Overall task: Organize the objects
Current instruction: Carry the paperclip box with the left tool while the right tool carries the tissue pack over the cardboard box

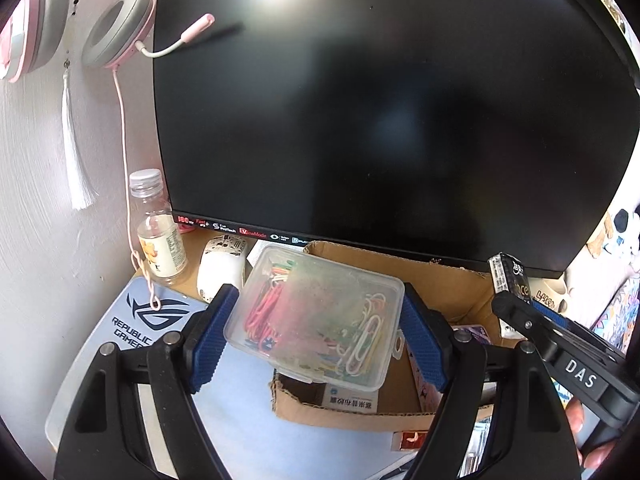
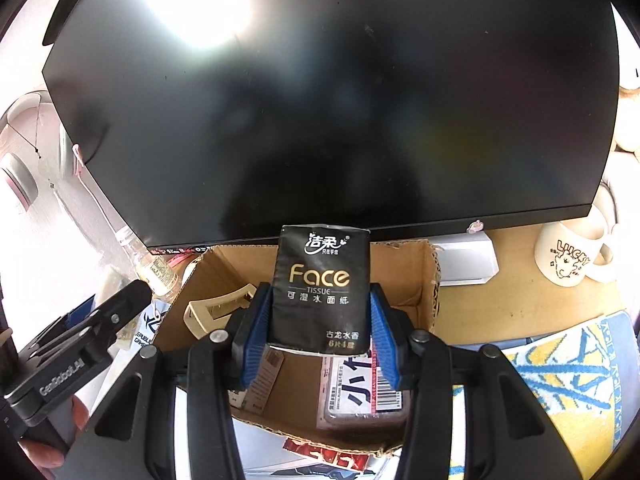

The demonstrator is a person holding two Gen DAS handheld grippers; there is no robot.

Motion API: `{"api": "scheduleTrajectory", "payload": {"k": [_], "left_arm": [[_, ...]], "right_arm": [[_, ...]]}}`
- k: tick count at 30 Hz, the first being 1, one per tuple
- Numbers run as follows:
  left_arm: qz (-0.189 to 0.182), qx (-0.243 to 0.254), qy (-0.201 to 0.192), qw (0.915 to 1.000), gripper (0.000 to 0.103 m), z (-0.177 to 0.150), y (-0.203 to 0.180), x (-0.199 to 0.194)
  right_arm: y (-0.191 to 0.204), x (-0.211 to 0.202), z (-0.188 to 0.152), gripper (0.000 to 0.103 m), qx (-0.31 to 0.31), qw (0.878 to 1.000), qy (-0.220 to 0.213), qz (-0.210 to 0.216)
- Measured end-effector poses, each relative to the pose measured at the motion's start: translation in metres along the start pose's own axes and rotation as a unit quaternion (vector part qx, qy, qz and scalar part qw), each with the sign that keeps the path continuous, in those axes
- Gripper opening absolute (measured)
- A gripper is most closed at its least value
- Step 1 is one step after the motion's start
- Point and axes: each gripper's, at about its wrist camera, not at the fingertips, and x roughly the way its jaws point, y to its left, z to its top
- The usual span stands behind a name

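Left gripper [image 1: 316, 334] clamped on a clear plastic lidded box of coloured paper clips [image 1: 316, 316], blue pads pressing both short sides, box tilted and held mid-frame above the open brown cardboard box [image 1: 452, 292] that sits under the black monitor [image 1: 392, 104]. Right gripper [image 2: 320, 332] clenched on a black "Face" tissue pack [image 2: 320, 288], upright, centre of the right wrist view, held over the same cardboard box [image 2: 424, 280]. Inside the box: a beige hair claw clip [image 2: 208, 308] at left, a flat packet with barcode label [image 2: 360, 392] at lower right. Left wrist view, left side: clear plastic bottle with white cap [image 1: 156, 228], white mouse [image 1: 222, 268] beside it, pink-and-grey headset [image 1: 120, 28] hanging upper left, ROG mouse pad [image 1: 132, 332] lower left. Right wrist view, right edge: cream "Lucky" mug [image 2: 568, 256] on the wooden desk [image 2: 520, 292].
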Motion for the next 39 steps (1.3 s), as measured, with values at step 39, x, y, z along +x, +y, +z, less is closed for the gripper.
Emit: {"api": "scheduleTrajectory", "payload": {"k": [39], "left_arm": [[-0.022, -0.008, 0.015, 0.9996, 0.079, -0.016, -0.008, 0.034]], "right_arm": [[0.028, 0.025, -0.029, 0.051, -0.087, 0.996, 0.030, -0.015]]}}
